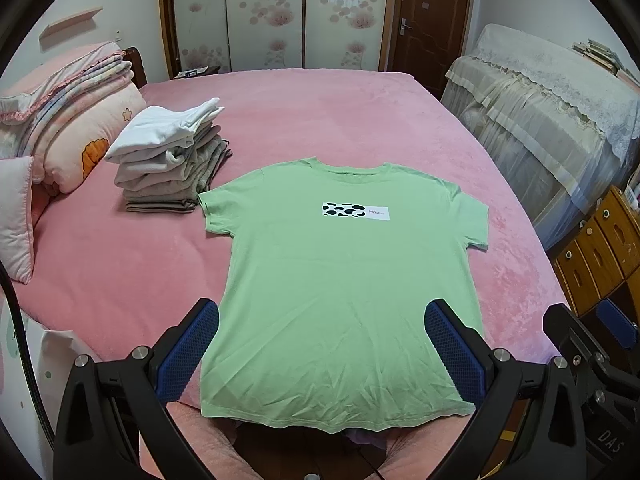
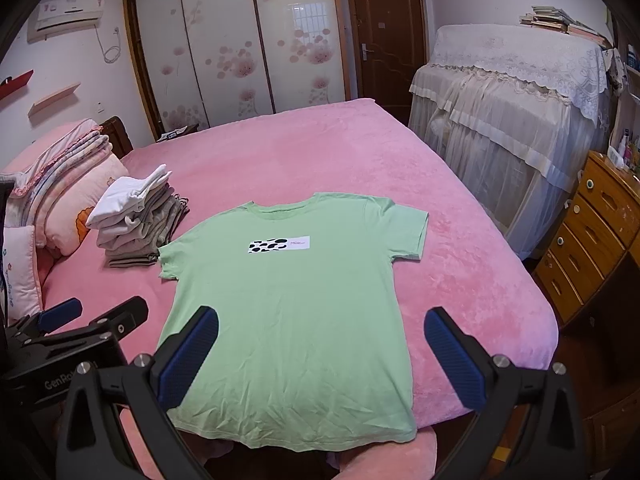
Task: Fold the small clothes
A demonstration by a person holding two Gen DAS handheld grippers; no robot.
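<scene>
The green shirt [image 1: 344, 280] lies flat on the pink bed [image 1: 340, 120], next to the pile of clothes [image 1: 172, 160]. Left gripper [image 1: 322, 344] and right gripper [image 2: 322, 348] hang above it with fingers apart, holding nothing. Grab 1 sleeve side, fold it neatly in

I see a pink plush bed cover [image 2: 304, 152] filling the room's middle, sliding wardrobe doors printed with pink flowers [image 2: 240, 44] at the far wall, a dark brown wooden door [image 2: 384, 32] right of them, and lace-draped furniture [image 2: 512, 120] far right.
</scene>
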